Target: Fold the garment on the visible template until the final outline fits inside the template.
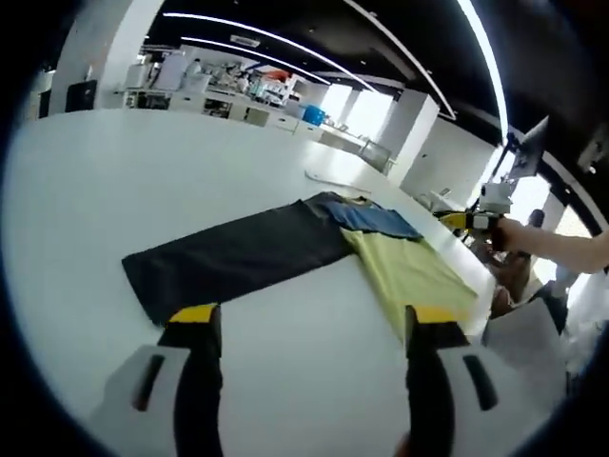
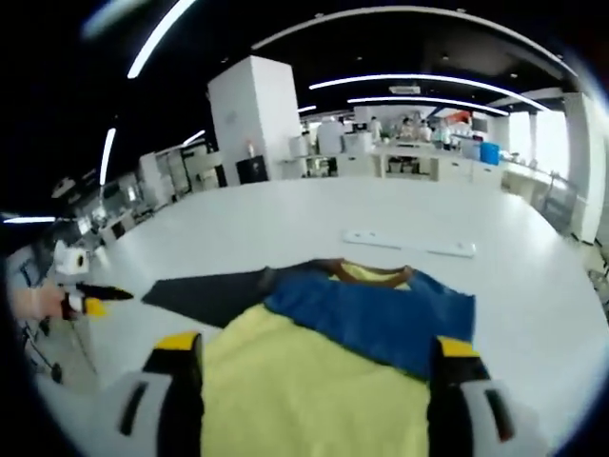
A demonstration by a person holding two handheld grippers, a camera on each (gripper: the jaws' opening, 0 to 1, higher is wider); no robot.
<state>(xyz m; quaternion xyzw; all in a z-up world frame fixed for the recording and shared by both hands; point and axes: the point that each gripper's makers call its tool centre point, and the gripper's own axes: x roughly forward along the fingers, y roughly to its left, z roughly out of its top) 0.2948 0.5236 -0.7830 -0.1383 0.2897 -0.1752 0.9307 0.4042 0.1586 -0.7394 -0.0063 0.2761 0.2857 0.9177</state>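
I saw the garment (image 1: 314,249) flat on the table (image 1: 143,181), long axis running eight to two o'clock; left gripper (image 1: 316,328) and right gripper (image 2: 319,360) both gaped wide, holding nothing.

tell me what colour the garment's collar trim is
Brown, on the collar of the blue-and-yellow garment; clearest in the right gripper view.

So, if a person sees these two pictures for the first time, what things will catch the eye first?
The garment stands out first: yellow body, blue upper part and a long dark sleeve, spread flat on the white table. In the left gripper view the left tool hovers open above the table's near part, beside the sleeve. In the right gripper view the right tool is open right over the yellow cloth.
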